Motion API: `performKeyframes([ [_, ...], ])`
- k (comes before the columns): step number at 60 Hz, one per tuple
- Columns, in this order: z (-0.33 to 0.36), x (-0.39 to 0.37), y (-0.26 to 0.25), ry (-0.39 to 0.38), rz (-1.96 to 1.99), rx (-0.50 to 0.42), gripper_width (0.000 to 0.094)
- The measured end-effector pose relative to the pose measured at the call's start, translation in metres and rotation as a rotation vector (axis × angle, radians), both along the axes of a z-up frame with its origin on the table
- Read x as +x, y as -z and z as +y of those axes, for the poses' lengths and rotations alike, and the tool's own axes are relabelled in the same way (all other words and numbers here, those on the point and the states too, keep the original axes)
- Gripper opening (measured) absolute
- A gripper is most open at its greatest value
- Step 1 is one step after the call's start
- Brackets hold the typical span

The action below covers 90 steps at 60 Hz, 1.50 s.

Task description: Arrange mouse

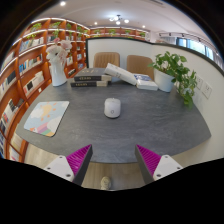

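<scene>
A small white mouse (112, 107) lies near the middle of the grey oval table (150, 128), well beyond my fingers. A pale patterned mouse mat (45, 117) lies flat at the table's left side, apart from the mouse. My gripper (114, 160) is held back at the table's near edge. Its two magenta pads (79, 158) stand wide apart with nothing between them. It is open and empty.
Stacked books (92, 80) and loose books (128, 75) lie at the table's far side. A potted plant (177, 72) stands at the right, a white figure (58, 60) at the far left. Two chairs (106, 60) and bookshelves (25, 70) stand behind. Wooden floor shows below.
</scene>
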<state>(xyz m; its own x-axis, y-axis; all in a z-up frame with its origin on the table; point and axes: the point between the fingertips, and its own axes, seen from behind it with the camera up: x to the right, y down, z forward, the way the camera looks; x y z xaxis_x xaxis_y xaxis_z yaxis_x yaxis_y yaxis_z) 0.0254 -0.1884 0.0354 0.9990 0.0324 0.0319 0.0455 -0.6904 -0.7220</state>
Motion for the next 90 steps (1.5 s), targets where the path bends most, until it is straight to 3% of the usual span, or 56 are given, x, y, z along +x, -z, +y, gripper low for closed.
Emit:
performKeyframes([
  [10, 0.072, -0.015, 0.021, 0.009, -0.011, -0.007, 0.0861],
  [31, 0.198, -0.007, 0.046, 0.106, 0.036, -0.042, 0.0828],
  [35, 0.207, -0.004, 0.05, 0.117, 0.042, -0.054, 0.0746],
  [40, 0.213, -0.003, 0.049, 0.111, 0.033, -0.05, 0.0528],
  [48, 0.212, -0.005, 0.049, 0.099, 0.01, -0.061, 0.0432],
  [54, 0.21, -0.004, 0.05, 0.135, 0.025, -0.095, 0.0344],
  [58, 0.209, -0.003, 0.046, 0.158, -0.002, -0.12, 0.0343],
  [63, 0.213, -0.006, 0.007, 0.19, -0.037, -0.07, 0.0344],
  [72, 0.231, -0.044, -0.111, 0.226, -0.036, 0.118, 0.0345],
  [82, 0.241, -0.122, -0.235, 0.163, -0.063, 0.299, 0.0343],
  [90, 0.241, -0.201, -0.272, 0.089, -0.017, 0.35, 0.0343],
])
